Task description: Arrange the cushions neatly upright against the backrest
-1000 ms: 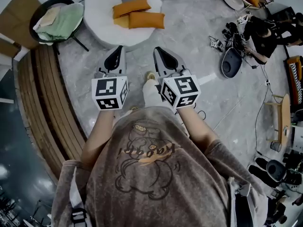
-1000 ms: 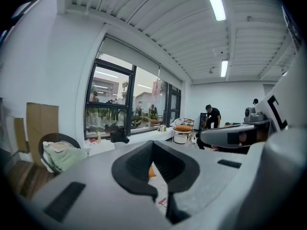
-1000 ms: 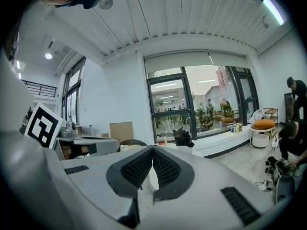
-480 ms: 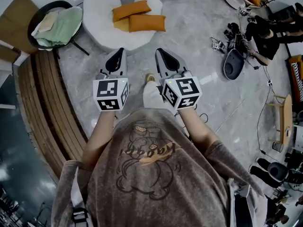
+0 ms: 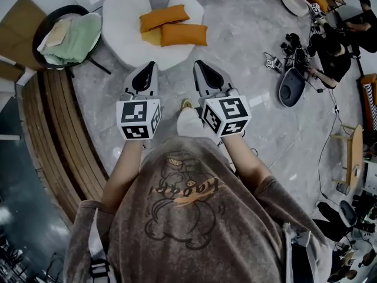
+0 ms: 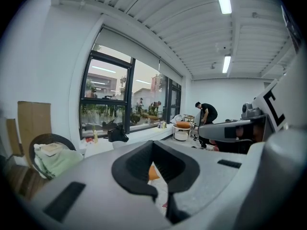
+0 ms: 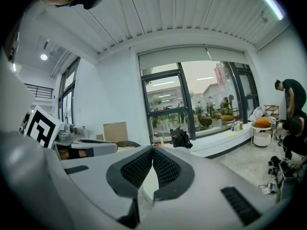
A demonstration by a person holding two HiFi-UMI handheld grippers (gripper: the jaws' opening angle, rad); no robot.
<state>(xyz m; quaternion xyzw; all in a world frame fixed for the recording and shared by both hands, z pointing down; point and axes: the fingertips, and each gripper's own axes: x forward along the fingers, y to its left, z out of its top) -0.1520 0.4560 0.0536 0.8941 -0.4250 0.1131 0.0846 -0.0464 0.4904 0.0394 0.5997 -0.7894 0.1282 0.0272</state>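
Two orange cushions (image 5: 165, 16) (image 5: 184, 34) lie flat on a round white seat (image 5: 121, 22) at the top of the head view, with a paler yellow cushion (image 5: 151, 36) tucked under them. Both grippers hover side by side over the grey floor, short of the seat. My left gripper (image 5: 148, 65) is shut and holds nothing. My right gripper (image 5: 199, 64) is likewise shut and empty. In the left gripper view the jaws (image 6: 152, 143) meet at their tips, and a bit of orange cushion (image 6: 152, 173) shows through the gap below. The right gripper (image 7: 153, 150) shows its ribbed pads together.
A black round chair (image 5: 41, 25) with a green cloth (image 5: 76, 31) stands left of the seat. A curved wooden bench (image 5: 65, 128) runs down the left. At the right, a crouched person (image 5: 334, 55), floor gear (image 5: 291, 87) and a wooden board (image 5: 353, 149).
The view has drifted slightly, with the seat and cushions a little lower in frame. Both grippers stay shut and side by side. The cushions have not moved on the seat.
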